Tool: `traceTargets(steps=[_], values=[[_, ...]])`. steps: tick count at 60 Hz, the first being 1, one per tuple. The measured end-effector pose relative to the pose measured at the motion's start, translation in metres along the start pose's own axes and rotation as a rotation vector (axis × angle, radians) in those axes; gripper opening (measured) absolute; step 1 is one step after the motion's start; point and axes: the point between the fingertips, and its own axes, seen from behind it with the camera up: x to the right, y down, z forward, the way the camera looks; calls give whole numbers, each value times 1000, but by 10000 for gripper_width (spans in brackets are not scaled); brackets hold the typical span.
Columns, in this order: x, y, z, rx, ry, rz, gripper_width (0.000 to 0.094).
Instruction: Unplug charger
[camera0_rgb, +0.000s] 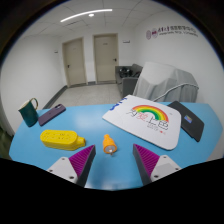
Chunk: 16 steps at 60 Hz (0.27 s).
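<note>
No charger can be made out; gripper (110, 163) fingers spread wide around an orange object (108, 149), yellow power strip (61, 137) alongside.

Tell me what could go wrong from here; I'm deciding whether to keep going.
1. The tool is open, holding nothing, and an orange item lies between its fingers: closing now would likely catch that, not a charger.
2. No plugged-in charger is clearly visible; the yellow power strip sits off to one side, so the approach may be misaimed.
3. The rainbow card ahead could get pushed.
</note>
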Motion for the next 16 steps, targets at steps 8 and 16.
traceTargets(steps=[8,16], values=[[9,5,-50,16,-78,20,853],[35,15,-101,34,-83,28,840]])
